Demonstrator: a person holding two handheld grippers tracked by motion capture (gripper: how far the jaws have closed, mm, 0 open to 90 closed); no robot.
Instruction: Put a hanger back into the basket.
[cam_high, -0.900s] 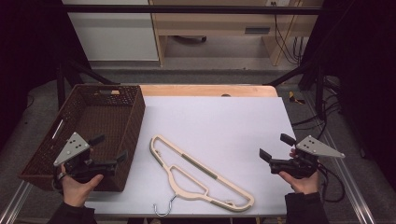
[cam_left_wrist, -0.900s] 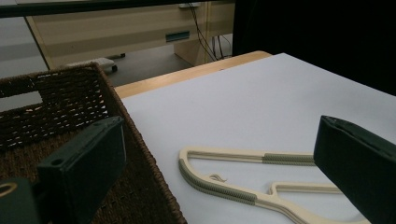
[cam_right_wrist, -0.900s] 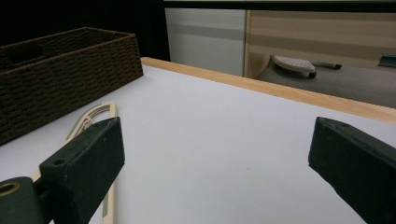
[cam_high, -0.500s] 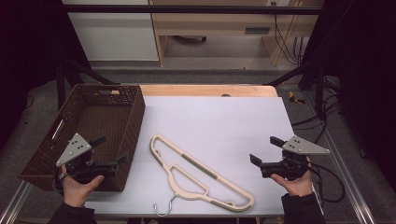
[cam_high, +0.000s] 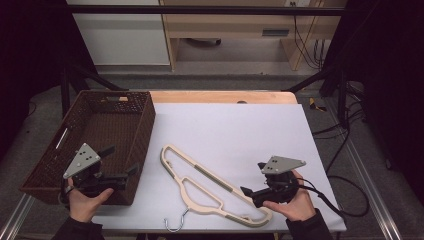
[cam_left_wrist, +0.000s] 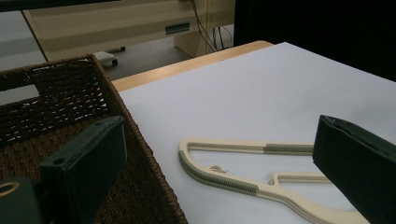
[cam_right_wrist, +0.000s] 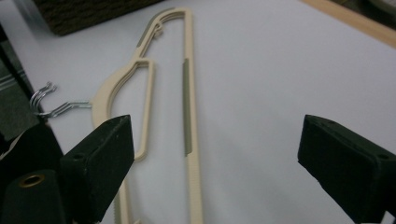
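We see a cream hanger (cam_high: 212, 187) lying flat on the white table (cam_high: 240, 130), slanting from the middle-left towards the near right, with its metal hook (cam_high: 176, 223) at the near edge. Our right gripper (cam_high: 250, 192) sits near the right corner, just beside the hanger's near-right end, its jaws spread wide with nothing pinched between them (in the right gripper view the hanger's long bar (cam_right_wrist: 189, 116) runs up between the two black jaws, but neither pad touches it). Our left gripper (cam_high: 122, 167) hangs over the near right rim of the brown wicker basket (cam_high: 55, 165) at the table's left, jaws likewise spread and empty, well apart from the hanger.
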